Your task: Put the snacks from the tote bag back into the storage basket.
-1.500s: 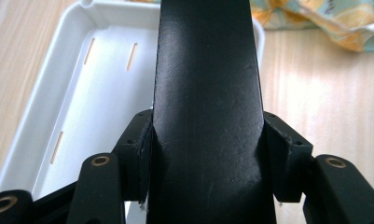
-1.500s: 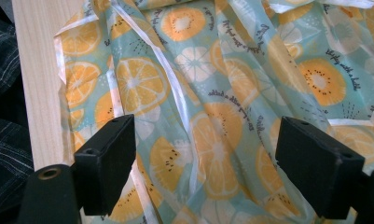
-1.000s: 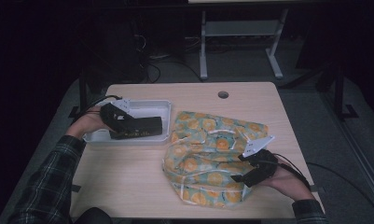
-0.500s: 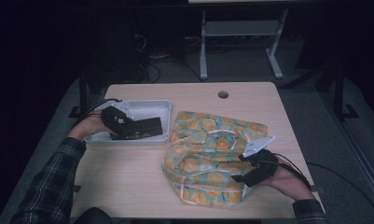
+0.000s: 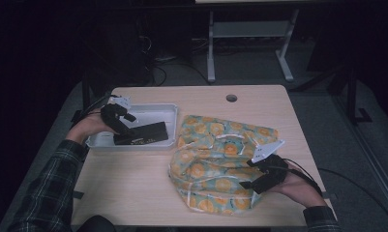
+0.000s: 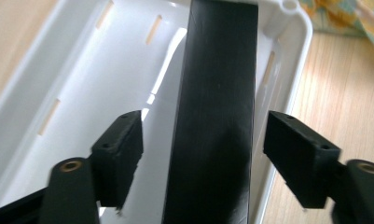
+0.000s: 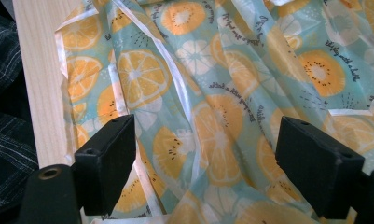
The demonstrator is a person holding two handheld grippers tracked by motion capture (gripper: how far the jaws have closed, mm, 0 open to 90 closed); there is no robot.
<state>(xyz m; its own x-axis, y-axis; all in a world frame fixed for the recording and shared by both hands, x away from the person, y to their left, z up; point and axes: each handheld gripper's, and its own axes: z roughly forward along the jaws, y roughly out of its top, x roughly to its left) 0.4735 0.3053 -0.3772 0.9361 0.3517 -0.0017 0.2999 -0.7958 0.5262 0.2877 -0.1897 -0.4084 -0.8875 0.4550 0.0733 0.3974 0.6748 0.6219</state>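
Left side of table: shallow white plastic tray [image 5: 97, 140] with slotted walls, near the table's left edge. A long black rectangular box [image 5: 144, 134] lies in it, one end leaning toward the tray's right wall.

Left gripper [image 5: 121, 129] sits over the near end of the box. In the left gripper view the jaws are spread wide, one on each side of the black box [image 6: 217, 116], with clear gaps on both sides. Nothing gripped.

Judged step: lining up to pick the box out of the tray. Next move calls for lowering, centring the jaws across the box's narrow width, then closing before lifting clear of the tray wall [image 6: 287, 79].

Centre to right: crumpled teal fabric bag with orange-slice print [image 5: 216, 159], flat on the wooden table [image 5: 133, 188], just beside the tray.

Right gripper [image 5: 252, 181] rests at the bag's near right edge. Right gripper view: jaws released, wide apart above the cloth [image 7: 212, 93], holding nothing. Likely waiting to open or steady the bag.
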